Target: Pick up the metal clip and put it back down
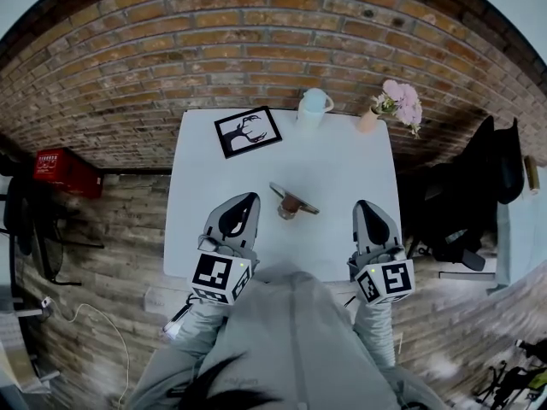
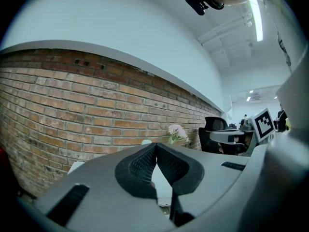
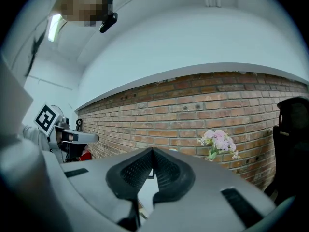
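Set on the smooth white square counter (image 1: 342, 173), flat against a rough red brick wall (image 1: 256, 41); lying near the counter's front half, between the two tools and touching neither: the metal clip (image 1: 293, 199), a slim grey strip laid slantwise over a darker, brownish body.

Left tool (image 1: 242, 202): grey moulded shell tapering to a rounded point, closed tip to tip with nothing held; seen from its own camera, black pads (image 2: 140, 167) with a fine dimpled grid, meeting in a narrow seam at the tip and spreading into a V-shaped gap behind.

Right tool (image 1: 367, 205): same grey shell and same dimpled black pads (image 3: 166, 170), likewise pressed together at the tip and empty, well to the right of the clip.

Behind each tool, a cube (image 1: 220, 276) faced with black-and-white square markers; grey fabric sleeves beneath.

At the counter's far edge: a framed picture (image 1: 248, 131) in a thin black frame, lying flat and turned askew, with a dark branching figure on white; a white glossy jug (image 1: 313, 107) with a handle; a small peach-toned vase (image 1: 368, 120) holding soft pink flowers (image 1: 402, 101).
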The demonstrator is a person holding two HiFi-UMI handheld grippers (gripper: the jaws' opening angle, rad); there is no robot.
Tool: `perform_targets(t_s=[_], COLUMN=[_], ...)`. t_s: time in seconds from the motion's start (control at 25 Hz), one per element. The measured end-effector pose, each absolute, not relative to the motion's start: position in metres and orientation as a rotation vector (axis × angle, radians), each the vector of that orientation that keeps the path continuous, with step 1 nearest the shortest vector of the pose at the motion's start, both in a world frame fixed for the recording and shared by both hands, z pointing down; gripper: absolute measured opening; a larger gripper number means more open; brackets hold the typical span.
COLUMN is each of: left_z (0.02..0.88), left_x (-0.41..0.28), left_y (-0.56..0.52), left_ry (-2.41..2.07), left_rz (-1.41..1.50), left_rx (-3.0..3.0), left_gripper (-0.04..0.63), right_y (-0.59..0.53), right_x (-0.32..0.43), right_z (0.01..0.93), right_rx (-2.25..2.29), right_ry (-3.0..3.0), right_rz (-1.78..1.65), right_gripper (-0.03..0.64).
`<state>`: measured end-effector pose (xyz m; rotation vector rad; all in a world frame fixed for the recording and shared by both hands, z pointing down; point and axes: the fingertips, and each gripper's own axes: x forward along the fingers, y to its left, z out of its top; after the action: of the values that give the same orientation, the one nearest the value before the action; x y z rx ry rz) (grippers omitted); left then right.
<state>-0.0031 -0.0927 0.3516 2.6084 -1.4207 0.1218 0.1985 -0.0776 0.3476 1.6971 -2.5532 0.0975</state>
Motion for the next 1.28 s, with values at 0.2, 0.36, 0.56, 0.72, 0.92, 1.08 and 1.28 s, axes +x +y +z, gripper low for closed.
perform_targets(t_s=[0.2,0.36,0.56,0.72,0.92,1.08,1.28], left_z=[0.355,0.358,0.358,0.358,0.359,0.359,0.361], left_x=[-0.004,-0.008,-0.012,-0.014,-0.014,-0.015,-0.012], left_y=[-0.097,-0.1,-0.103,-0.104,-0.102,-0.101,-0.098], left_ry=[-1.412,-1.411,-1.416,-1.419,-1.419,-1.413,-1.376], left_rz=[0.121,0.13,0.14,0.138,0.136,0.145,0.18], left_rx=[2.597,2.594,2.591,2.59,2.589,2.6,2.64], left_gripper=[0.026,0.026,0.026,0.026,0.026,0.026,0.026], right_y=[-0.084,-0.087,-0.091,-0.093,-0.093,-0.092,-0.09], right_x=[0.195,0.19,0.183,0.178,0.176,0.175,0.175], right_z=[0.351,0.354,0.353,0.354,0.354,0.357,0.358], right_rx=[1.681,1.66,1.635,1.616,1.614,1.615,1.624], right_ry=[-2.545,-2.541,-2.547,-2.554,-2.557,-2.55,-2.545], right_rz=[0.104,0.107,0.101,0.094,0.099,0.117,0.12], right_gripper=[0.023,0.023,0.023,0.023,0.023,0.023,0.023])
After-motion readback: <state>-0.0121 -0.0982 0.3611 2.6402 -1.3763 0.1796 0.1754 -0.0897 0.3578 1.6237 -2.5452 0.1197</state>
